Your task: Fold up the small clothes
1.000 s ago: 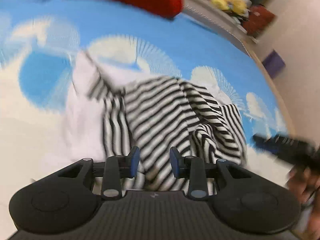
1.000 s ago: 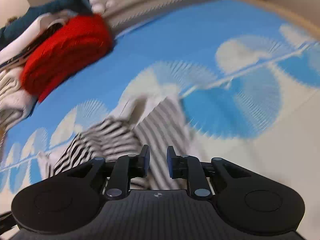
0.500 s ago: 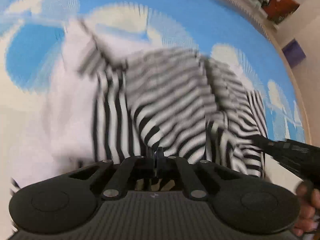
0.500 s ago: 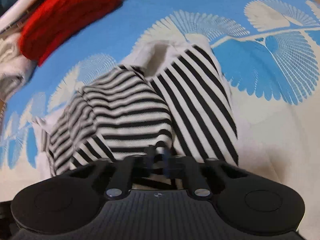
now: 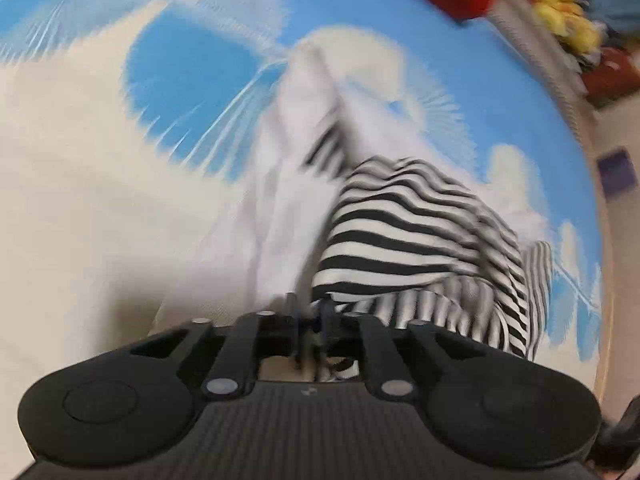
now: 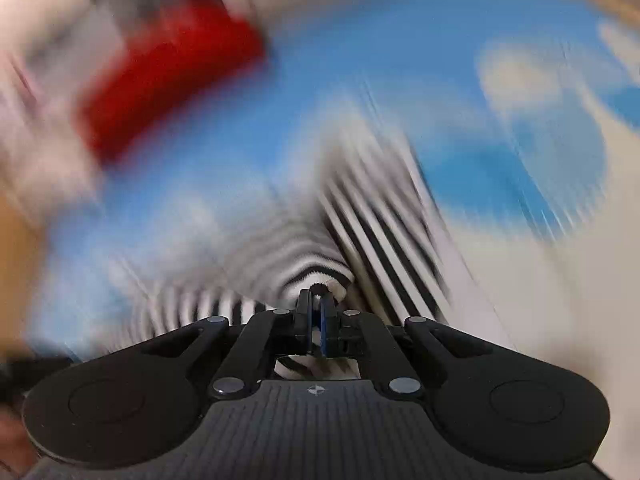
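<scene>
Left gripper (image 5: 311,322) and right gripper (image 6: 317,312) each clenched on near hem of striped shirt (image 5: 400,236), likely to lift it over for a fold. Red garment (image 6: 168,76) lies far off on the sheet (image 5: 100,200).

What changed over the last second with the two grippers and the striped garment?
Both grippers went from open above the striped garment to shut on its near edge: the left gripper and the right gripper each pinch cloth and are lifting it, so it rises bunched toward them. The red garment and the blue sheet stayed put.
</scene>
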### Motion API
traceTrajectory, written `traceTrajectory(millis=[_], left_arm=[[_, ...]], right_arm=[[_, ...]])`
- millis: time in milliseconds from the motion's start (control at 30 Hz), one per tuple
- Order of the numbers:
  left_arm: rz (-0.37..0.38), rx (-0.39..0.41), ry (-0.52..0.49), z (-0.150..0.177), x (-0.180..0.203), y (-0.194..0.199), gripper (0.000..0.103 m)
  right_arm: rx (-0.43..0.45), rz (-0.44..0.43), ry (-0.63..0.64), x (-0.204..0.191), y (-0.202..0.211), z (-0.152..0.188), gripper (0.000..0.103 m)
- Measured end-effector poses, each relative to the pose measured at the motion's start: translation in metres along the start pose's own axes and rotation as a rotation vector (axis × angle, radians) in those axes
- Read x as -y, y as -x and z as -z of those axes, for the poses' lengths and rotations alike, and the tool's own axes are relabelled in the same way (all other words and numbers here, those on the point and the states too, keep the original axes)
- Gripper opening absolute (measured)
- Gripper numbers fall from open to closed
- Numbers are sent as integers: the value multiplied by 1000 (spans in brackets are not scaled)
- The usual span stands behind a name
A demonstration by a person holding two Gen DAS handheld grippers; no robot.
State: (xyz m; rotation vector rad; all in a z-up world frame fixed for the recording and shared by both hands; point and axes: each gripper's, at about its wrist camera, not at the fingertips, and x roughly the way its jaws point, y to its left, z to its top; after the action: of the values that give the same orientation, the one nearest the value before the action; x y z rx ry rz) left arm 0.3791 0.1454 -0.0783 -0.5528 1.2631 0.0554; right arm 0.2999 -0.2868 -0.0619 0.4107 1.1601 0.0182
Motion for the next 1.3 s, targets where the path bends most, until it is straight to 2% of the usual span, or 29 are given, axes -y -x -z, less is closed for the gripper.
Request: traceTrajectory(millis=[33,67,133,167,233,333,400,467,500,533,600,700,767,800,833,867,900,967,1000,1033,1100,1233,1300], left_arm=[[14,7,29,0,-3,3,20],[33,19,38,-2,-3,8,23],[50,62,22,-5,3,21,46],[49,80,12,-4,5,26,51],[40,84,1,-6,9,24,54],[31,38,14,-6,10,5,53],[43,9,24,-7,8,-2,51],[42,5,-1,-7,15,-11,30],[40,5,-26,-6,19,-13,8],[37,17,-51,-6,23,-12,2],[49,89,-93,-5,31,0,1],[131,245,-147,-6,42,32,1],[155,272,-146,-6,41,43,1],[149,253,-144,-6,39,41,1],[125,211,-146,-6,37,34,2],[85,152,-149,-5,35,23,2],[36,70,-148,-2,30,8,2],[-16,-38,-130,3,22,-13,9],[-37,-46,-122,3,20,-15,20],[-52,-32,-125,2,20,-13,30],[-60,44,-150,-1,25,3,38],[-20,224,-268,4,49,31,39],[8,252,-343,11,62,34,38]], right_arm=[[-23,13,-34,5,-6,3,8],[-6,-2,-73,9,-3,2,8],[85,-64,-86,11,12,-7,11],[126,-73,-78,10,18,-12,16],[173,-76,-84,10,21,-18,36],[115,-84,-125,14,-1,-20,37],[66,-80,-143,10,-19,-22,37],[52,-71,-131,6,-26,-20,37],[62,-64,-116,1,-27,-19,30],[76,-72,-103,0,-26,-19,6],[143,-109,-100,-3,-15,-21,3],[336,-209,-151,0,22,-27,3],[481,-249,-124,-1,53,-26,3],[521,-229,-92,-3,62,-24,3],[513,-170,-63,-6,63,-24,3],[450,-106,-41,-6,55,-24,3],[361,-66,-38,-2,39,-24,3],[183,-38,-144,16,5,-21,3],[135,-29,-189,22,-6,-21,5],[109,-21,-201,24,-11,-21,13],[138,2,-158,20,-5,-23,19],[344,-19,-26,1,28,-25,26],[373,-69,37,-6,34,-23,26]])
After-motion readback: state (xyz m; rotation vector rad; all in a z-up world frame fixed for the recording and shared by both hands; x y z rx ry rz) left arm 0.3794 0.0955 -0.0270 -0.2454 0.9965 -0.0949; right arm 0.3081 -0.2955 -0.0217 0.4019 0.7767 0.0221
